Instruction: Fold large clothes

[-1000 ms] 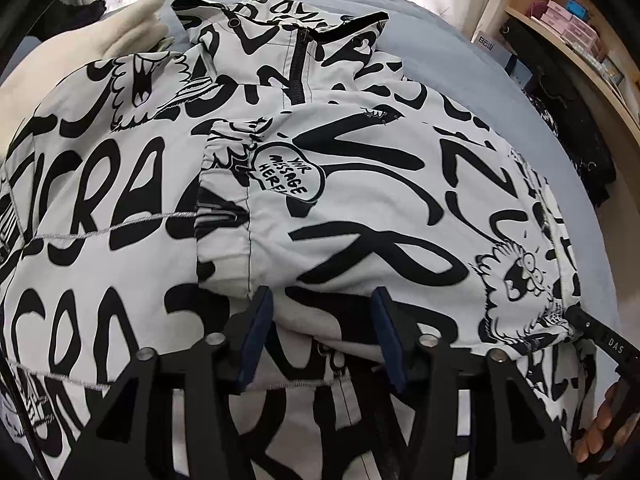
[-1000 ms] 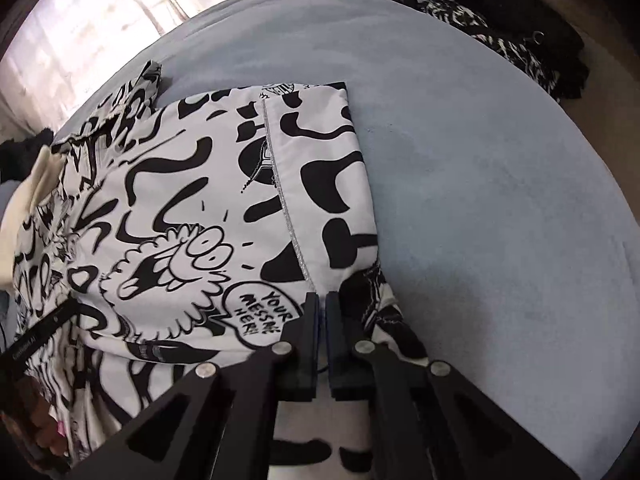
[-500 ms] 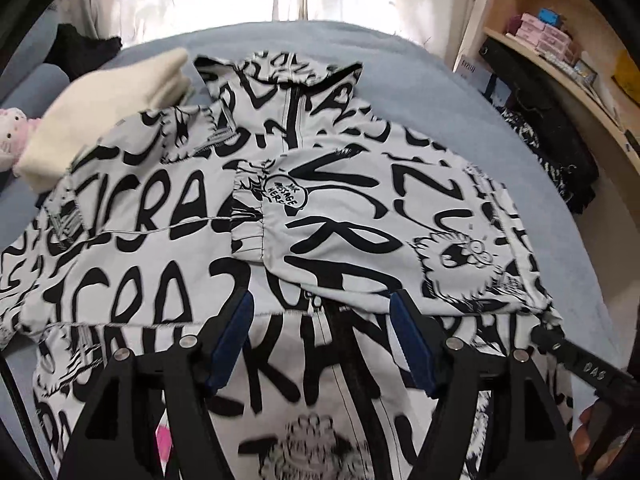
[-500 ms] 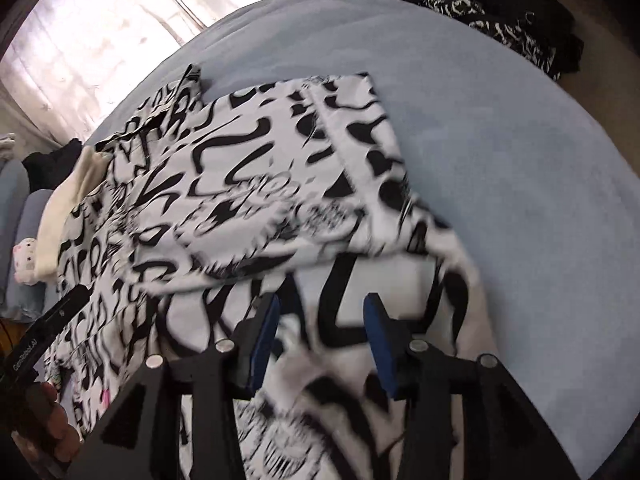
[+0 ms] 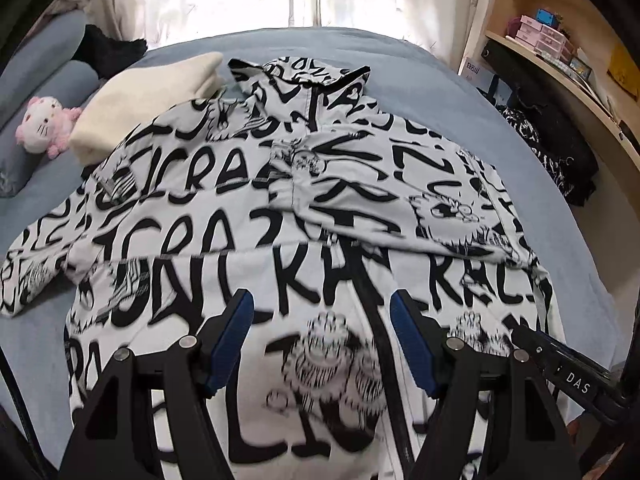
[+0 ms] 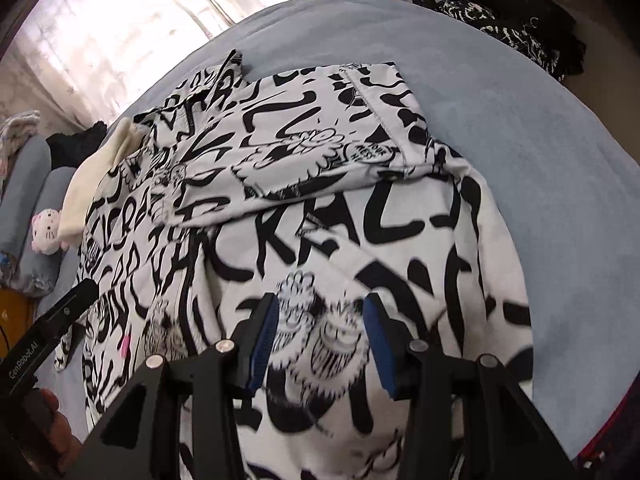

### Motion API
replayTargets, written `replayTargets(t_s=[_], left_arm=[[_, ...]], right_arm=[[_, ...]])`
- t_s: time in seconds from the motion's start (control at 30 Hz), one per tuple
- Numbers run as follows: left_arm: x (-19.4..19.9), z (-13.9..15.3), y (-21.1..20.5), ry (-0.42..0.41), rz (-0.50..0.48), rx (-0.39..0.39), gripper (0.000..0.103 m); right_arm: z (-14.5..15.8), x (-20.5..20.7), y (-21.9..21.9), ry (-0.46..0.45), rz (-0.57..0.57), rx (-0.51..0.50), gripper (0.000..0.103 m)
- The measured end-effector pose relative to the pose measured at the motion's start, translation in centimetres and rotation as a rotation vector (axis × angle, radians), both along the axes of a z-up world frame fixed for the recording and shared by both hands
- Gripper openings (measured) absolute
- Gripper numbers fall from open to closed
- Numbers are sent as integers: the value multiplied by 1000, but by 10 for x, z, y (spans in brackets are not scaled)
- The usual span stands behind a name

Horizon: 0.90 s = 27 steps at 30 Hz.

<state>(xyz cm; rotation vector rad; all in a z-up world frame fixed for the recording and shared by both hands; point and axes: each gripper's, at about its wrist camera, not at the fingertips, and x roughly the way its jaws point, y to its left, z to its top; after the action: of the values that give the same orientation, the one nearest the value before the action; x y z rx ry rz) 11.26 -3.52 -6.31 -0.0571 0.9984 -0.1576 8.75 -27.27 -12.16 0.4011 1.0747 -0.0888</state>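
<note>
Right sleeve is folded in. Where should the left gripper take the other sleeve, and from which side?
Judging by how it lies, grip the spread sleeve at its cuff end, coming in from the outer side over the blue bedcover. That end lies flat and free past the jacket body. The left gripper is open and holds nothing.

smooth printed cloth jacket (image 5: 224, 240), matt fleecy bedcover (image 6: 500, 128)
</note>
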Motion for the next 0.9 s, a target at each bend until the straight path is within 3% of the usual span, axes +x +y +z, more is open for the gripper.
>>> replayTargets(t_s=[0.4, 0.9], left_arm=[[-61, 9, 31, -33, 36, 24, 69], [-112, 23, 98, -106, 99, 27, 69]], right_arm=[[15, -42, 36, -39, 78, -71, 44], [27, -65, 130, -42, 268, -173, 44]])
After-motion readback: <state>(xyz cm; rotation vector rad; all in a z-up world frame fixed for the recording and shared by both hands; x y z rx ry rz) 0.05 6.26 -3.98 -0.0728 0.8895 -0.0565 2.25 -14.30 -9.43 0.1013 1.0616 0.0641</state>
